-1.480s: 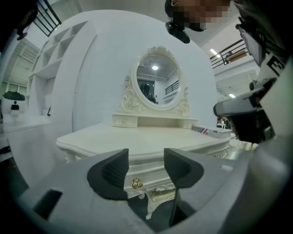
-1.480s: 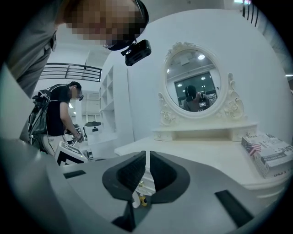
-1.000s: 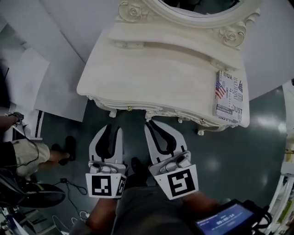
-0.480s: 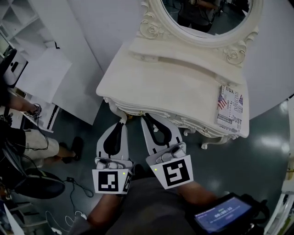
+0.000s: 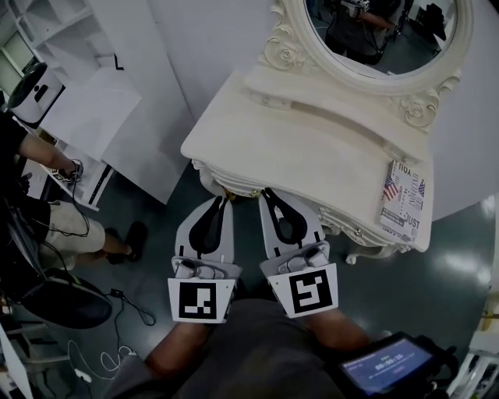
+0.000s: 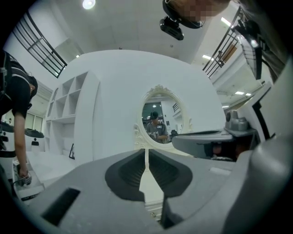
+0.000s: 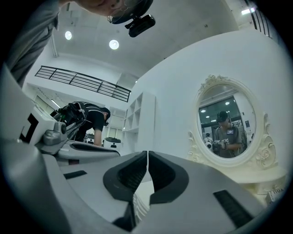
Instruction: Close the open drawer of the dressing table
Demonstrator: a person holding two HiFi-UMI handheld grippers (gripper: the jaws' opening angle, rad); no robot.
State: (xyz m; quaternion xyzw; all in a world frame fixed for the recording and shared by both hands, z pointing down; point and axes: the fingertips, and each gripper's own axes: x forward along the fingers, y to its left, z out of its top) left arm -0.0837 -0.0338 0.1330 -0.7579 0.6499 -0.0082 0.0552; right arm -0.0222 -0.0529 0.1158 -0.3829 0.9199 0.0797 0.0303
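The cream dressing table [image 5: 312,148] with its oval mirror [image 5: 387,35] stands in front of me in the head view. No drawer sticks out past its top edge there; the front is mostly hidden under the top. My left gripper [image 5: 224,201] and right gripper [image 5: 267,193] lie side by side, tips at the table's front edge. The left jaws have just been closing and now meet with nothing between them [image 6: 146,157]. The right gripper [image 7: 147,157] is also shut and empty. Both gripper views look level over the table top towards the mirror [image 6: 160,116].
A flag-printed booklet [image 5: 403,204] lies on the table's right end. A person [image 5: 47,226] stands at the left by white shelves [image 5: 47,23]. Cables [image 5: 117,312] trail on the dark floor. A device with a lit screen [image 5: 382,365] is at bottom right.
Both grippers have risen and come up to the table's front edge. The left jaws have closed. The head view has tilted up, showing more of the mirror.
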